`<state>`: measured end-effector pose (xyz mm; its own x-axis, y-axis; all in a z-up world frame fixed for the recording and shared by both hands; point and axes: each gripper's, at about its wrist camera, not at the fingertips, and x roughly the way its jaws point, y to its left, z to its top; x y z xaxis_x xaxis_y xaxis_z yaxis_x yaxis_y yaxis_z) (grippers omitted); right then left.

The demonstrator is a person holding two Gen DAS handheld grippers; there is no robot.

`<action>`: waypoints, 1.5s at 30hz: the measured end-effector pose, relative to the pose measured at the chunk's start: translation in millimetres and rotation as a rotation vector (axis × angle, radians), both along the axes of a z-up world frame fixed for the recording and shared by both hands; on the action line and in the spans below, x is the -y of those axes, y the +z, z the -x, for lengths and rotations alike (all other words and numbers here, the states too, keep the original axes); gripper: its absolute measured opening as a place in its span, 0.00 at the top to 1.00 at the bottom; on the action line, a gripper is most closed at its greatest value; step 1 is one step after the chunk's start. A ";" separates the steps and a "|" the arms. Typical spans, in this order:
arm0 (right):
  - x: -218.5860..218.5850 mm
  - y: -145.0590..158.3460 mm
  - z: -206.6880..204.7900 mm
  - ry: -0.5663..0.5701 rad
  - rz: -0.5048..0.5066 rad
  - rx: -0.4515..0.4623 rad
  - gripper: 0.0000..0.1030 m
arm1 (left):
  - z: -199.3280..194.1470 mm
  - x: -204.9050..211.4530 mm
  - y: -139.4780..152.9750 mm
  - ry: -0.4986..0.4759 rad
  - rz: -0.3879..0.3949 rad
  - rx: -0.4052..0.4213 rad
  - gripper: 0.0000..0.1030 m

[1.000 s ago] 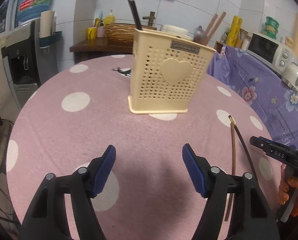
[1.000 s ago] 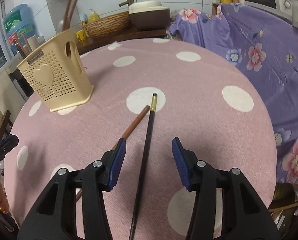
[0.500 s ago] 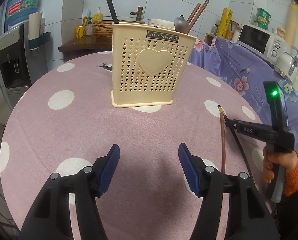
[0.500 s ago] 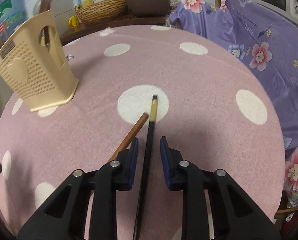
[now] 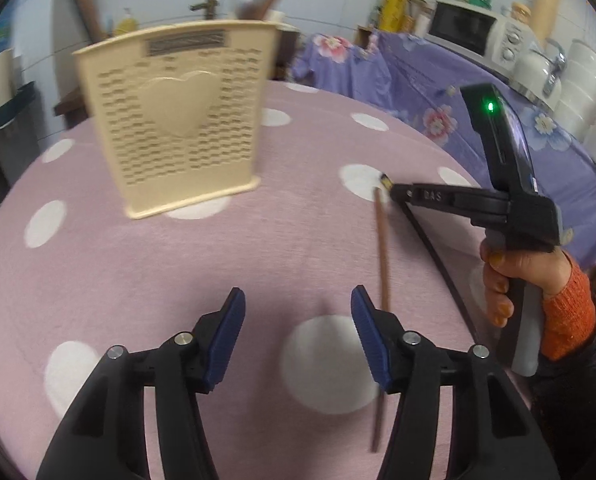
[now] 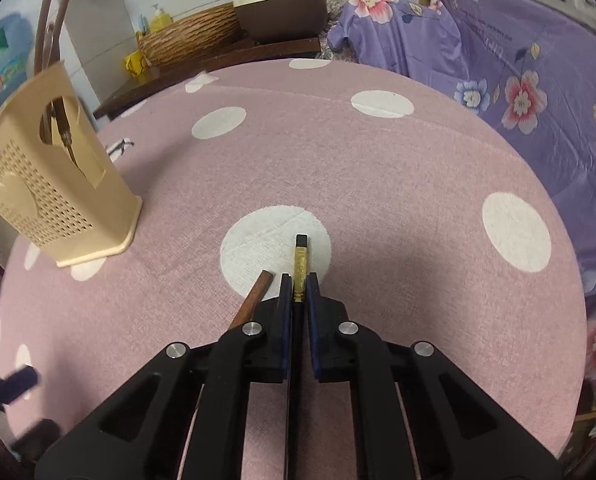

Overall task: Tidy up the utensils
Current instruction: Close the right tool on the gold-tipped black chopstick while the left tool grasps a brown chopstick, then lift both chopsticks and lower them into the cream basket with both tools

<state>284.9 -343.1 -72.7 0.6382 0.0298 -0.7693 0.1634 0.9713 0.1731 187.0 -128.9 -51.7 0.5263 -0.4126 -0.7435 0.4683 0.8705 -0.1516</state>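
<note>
A cream perforated utensil holder [image 5: 177,128] with a heart stands on the pink dotted table; it also shows at the left of the right wrist view [image 6: 53,196], with utensils in it. My right gripper [image 6: 299,280] is shut on a black chopstick [image 6: 301,256] with a gold band near its tip, low over the table. A brown chopstick [image 6: 253,300] lies just left of it, under the left finger. In the left wrist view my left gripper [image 5: 298,320] is open and empty, with the brown chopstick [image 5: 382,264] beside its right finger and the right gripper [image 5: 398,191] ahead right.
The round table [image 6: 378,168] has a pink cloth with white dots. A purple floral cloth [image 6: 518,60] covers the counter to the right. A wicker basket [image 6: 189,40] and a brown pot [image 6: 281,8] sit on a shelf behind.
My right gripper has closed on the black chopstick. My left gripper has swung right, toward the brown chopstick, and stays open.
</note>
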 end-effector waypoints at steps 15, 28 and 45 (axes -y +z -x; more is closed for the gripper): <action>33.6 46.3 64.6 -0.058 -0.088 0.187 0.92 | -56.3 109.0 -24.5 -0.161 -0.123 -0.054 0.83; 38.2 44.2 69.5 -0.067 -0.106 0.195 0.92 | -75.4 127.9 -21.9 -0.117 -0.144 -0.026 0.92; 0.3 114.0 116.3 0.072 -0.142 0.385 0.92 | 23.0 -24.9 108.7 0.050 0.205 0.304 0.92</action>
